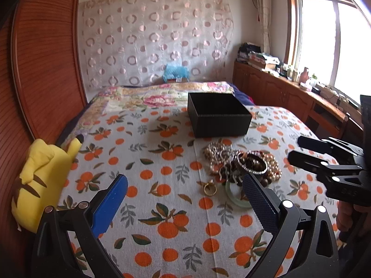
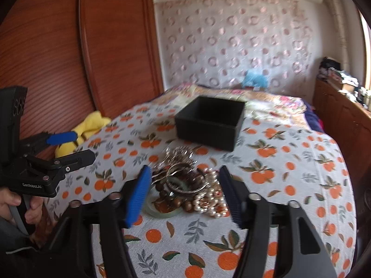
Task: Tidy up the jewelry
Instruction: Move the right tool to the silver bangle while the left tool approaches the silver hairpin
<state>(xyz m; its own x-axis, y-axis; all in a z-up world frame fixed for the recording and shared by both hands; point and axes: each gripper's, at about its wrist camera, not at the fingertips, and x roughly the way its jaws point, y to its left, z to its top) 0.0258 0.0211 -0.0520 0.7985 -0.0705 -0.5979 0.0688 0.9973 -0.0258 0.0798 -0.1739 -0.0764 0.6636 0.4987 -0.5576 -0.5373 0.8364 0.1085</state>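
On a bed (image 1: 162, 208) spread with an orange-fruit cloth, a tangled pile of jewelry (image 1: 241, 164) lies in the middle: bead bracelets, pearl strands, a pale green bangle (image 2: 162, 209) and, just beside it, a gold ring (image 1: 209, 188). An open black box (image 1: 218, 117) sits on the cloth just beyond the pile, and a yellow plush toy (image 1: 44, 183) rests at the bed's left edge against a wooden wardrobe (image 1: 41, 64). The left gripper (image 1: 185, 183) hovers near the pile with jaws wide apart and empty, while the right gripper (image 2: 185, 178) hangs close over the jewelry, jaws apart on either side of it, gripping nothing.
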